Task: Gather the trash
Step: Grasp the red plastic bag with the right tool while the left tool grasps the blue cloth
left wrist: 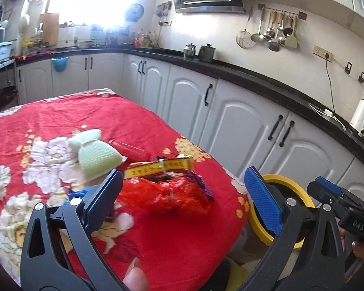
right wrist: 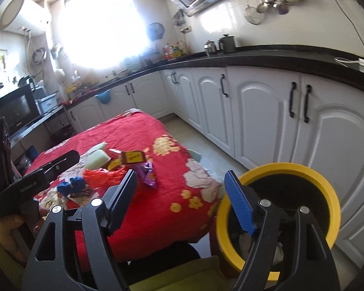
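Observation:
A crumpled red plastic bag [left wrist: 167, 195] lies on the red flowered tablecloth [left wrist: 123, 121], with a yellow-and-red packet [left wrist: 159, 166], a purple wrapper [left wrist: 201, 184] and a red tube [left wrist: 131, 149] beside it. A pale green sponge [left wrist: 97, 155] lies at the left. My left gripper [left wrist: 184, 201] is open and empty, just above the red bag. A yellow-rimmed black bin [right wrist: 279, 208] stands on the floor off the table's right corner. My right gripper [right wrist: 182, 201] is open and empty, at the table edge next to the bin. The purple wrapper [right wrist: 148, 174] and packet [right wrist: 132, 157] also show there.
White cabinets [left wrist: 242, 126] under a black counter [left wrist: 254, 72] run along the right, with a strip of floor [right wrist: 206, 150] between them and the table. A white kettle [left wrist: 361, 116] stands on the counter. A small blue object [right wrist: 71, 184] lies on the cloth.

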